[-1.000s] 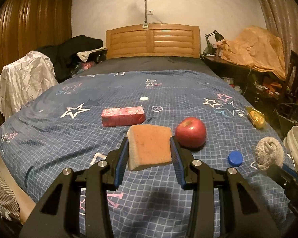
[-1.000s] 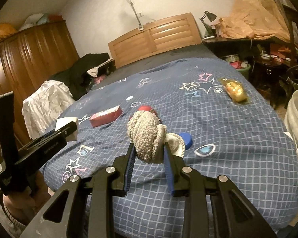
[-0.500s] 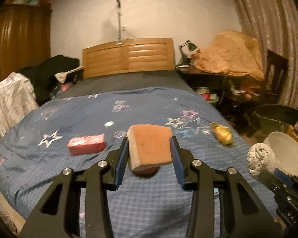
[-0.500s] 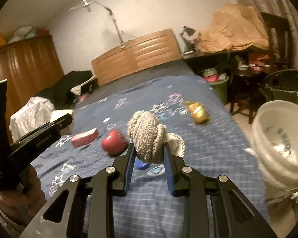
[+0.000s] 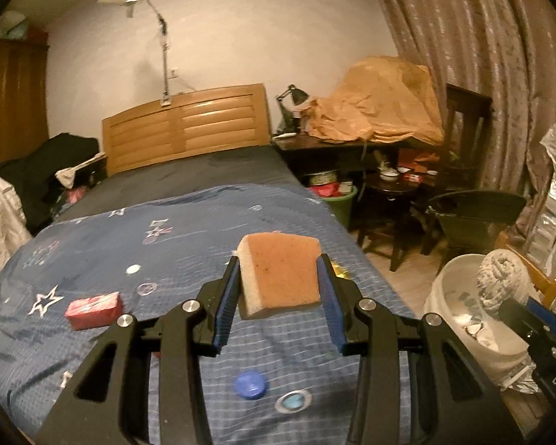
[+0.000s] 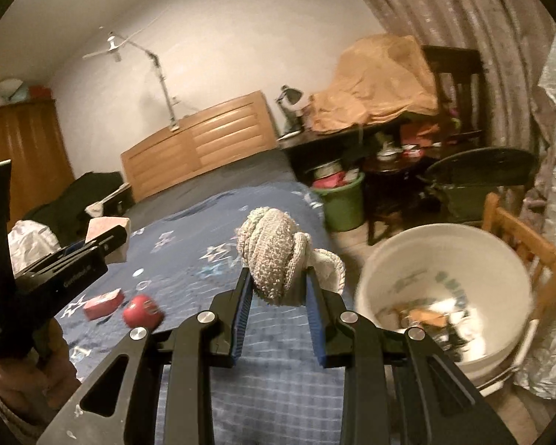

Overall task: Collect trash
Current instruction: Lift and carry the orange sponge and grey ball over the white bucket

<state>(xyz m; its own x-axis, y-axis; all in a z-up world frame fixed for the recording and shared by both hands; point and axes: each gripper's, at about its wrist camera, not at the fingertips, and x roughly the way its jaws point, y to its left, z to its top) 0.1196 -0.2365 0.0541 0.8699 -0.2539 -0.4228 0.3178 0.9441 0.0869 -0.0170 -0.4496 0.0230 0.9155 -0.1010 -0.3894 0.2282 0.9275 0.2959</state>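
Both grippers are full: the left gripper (image 5: 280,289) has its jaws squeezed onto an orange sponge (image 5: 281,273), and the right gripper (image 6: 278,296) has its jaws pinched onto a balled-up knitted rag (image 6: 272,256). Each one is held up in the air over the blue bed cover (image 5: 137,237). The white bucket (image 6: 500,256) that already has trash in it sits on the floor just off the bed's right side, closer to the rag than to the sponge. Things could go wrong if a jaw lets go too soon, because then the sponge or rag would fall on the bed or the floor and not in the bucket. The sponge is squishy, so it could slip out. The two grippers could also bump each other over the bucket. An apple (image 6: 142,310), a red pack (image 5: 93,310) and a blue cap (image 5: 250,384) lie on the bed.
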